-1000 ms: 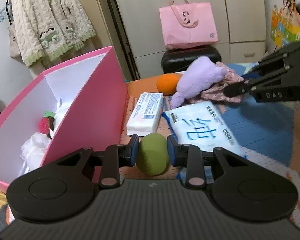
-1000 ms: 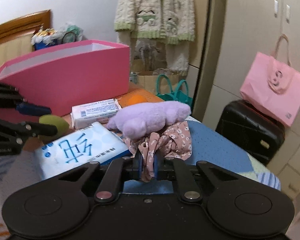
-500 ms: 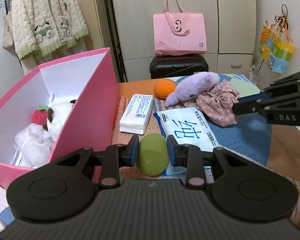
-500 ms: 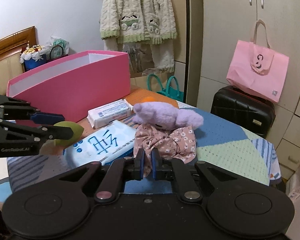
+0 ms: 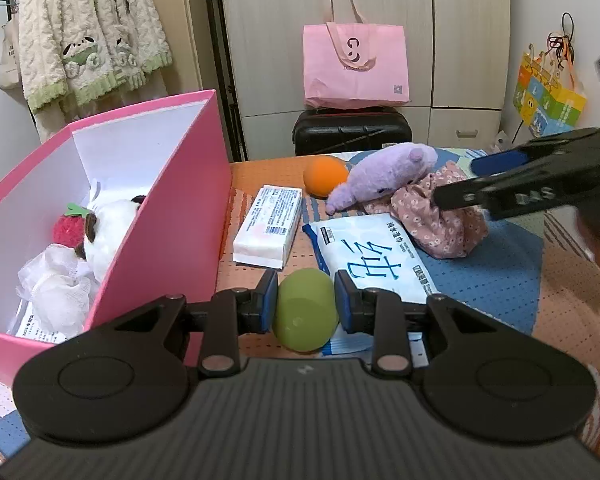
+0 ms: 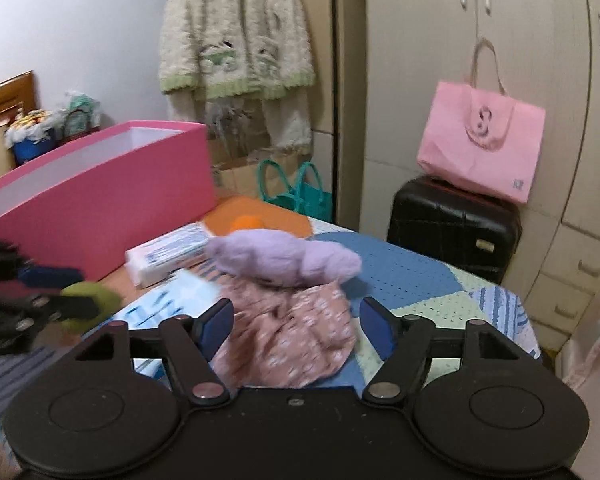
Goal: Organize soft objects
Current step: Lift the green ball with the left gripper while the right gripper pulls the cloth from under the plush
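We held two black handheld tools over a tabletop covered with a blue, orange and pale green dotted mat (image 5: 496,280). The left tool (image 5: 305,307) had its blue pads pressed against both sides of a soft olive-green egg-shaped sponge (image 5: 305,314), pinching it just above the mat, with the tall open pink cardboard box (image 5: 172,216) close on its left. Inside that box lay a white plush with a red strawberry (image 5: 100,228) and some white netting. The right tool (image 6: 296,322) had its pads spreading apart at that moment; the crumpled pink floral cloth (image 6: 296,340) lay between them, but the pads did not press on it. A fuzzy lilac plush animal (image 5: 384,176) rested against the cloth, an orange sponge ball (image 5: 325,176) just behind it, and a white tissue pack (image 5: 269,224) and a pale blue wipes pack (image 5: 374,256) lay nearer the box. We judged that the step in hand was carrying the green sponge into the box. To do that well, we would have kept the pinch gentle but steady, lifted the sponge clear of the box's pink wall, moved it left over the open top, and let go only above a free spot beside the plush. The right tool, with the cloth lying loose, would best have kept out of the left one's path.
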A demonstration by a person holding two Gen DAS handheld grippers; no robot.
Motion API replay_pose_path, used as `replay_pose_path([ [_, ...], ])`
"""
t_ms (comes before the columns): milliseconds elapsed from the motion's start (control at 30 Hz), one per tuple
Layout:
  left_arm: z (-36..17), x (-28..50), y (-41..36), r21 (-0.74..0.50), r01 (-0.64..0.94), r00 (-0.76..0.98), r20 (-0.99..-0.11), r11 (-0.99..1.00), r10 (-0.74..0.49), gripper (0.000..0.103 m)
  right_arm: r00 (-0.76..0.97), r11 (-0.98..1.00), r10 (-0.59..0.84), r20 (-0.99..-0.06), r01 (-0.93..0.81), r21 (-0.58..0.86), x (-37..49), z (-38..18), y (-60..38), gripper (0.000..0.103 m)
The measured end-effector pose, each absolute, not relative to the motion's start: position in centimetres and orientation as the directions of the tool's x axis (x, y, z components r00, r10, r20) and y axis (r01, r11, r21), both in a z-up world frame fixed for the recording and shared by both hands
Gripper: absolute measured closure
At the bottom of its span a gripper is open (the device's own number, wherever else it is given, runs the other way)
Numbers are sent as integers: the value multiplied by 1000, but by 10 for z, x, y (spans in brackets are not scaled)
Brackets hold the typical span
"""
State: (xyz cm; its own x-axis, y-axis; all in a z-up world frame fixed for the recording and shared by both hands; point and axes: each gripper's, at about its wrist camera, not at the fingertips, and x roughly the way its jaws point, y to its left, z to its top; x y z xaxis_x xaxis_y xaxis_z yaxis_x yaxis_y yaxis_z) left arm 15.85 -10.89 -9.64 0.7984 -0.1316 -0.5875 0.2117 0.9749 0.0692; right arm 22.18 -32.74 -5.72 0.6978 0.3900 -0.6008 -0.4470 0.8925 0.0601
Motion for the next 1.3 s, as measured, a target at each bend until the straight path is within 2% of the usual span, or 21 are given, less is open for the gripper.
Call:
replay_pose_path([
  [67, -98, 159, -109, 65, 213, 795, -592, 975, -134, 73, 660, 886, 420, -623, -447, 124, 238, -67, -329, 18],
  [100, -98, 159, -109, 63, 213, 793, -594, 975, -135, 73, 642, 881, 437, -630, -447, 156, 245, -72, -329, 17],
  [167, -98, 159, -109, 61, 215, 793, -594, 975, -138, 73, 607, 874, 457, -650, -442, 202, 254, -83, -329, 18],
  [200, -98, 159, -109, 59, 217, 791, -595, 974, -140, 73, 593, 871, 465, -658, -441, 218, 255, -87, -328, 23],
  [233, -97, 159, -108, 58, 220, 789, -597, 974, -143, 73, 598, 871, 463, -655, -444, 210, 253, -90, -327, 30],
  [267, -96, 159, -108, 58, 222, 789, -598, 973, -144, 74, 615, 875, 447, -650, -451, 175, 249, -90, -325, 59],
  [300, -96, 158, -107, 57, 225, 788, -598, 973, -147, 74, 627, 878, 430, -650, -458, 140, 244, -88, -323, 82],
  [367, -94, 157, -105, 46, 232, 782, -603, 972, -159, 73, 632, 876, 436, -640, -460, 142, 234, -82, -324, 87],
  [933, -76, 127, -93, -19, 295, 774, -581, 955, -250, 74, 625, 877, 442, -644, -452, 163, 141, -47, -323, 87],
  [1133, -74, 116, -84, -67, 332, 735, -607, 941, -303, 74, 609, 893, 414, -676, -415, 174, 119, -44, -318, 87],
  [1300, -74, 105, -73, -110, 351, 699, -630, 930, -338, 73, 580, 883, 448, -681, -404, 237, 99, -37, -318, 87],
])
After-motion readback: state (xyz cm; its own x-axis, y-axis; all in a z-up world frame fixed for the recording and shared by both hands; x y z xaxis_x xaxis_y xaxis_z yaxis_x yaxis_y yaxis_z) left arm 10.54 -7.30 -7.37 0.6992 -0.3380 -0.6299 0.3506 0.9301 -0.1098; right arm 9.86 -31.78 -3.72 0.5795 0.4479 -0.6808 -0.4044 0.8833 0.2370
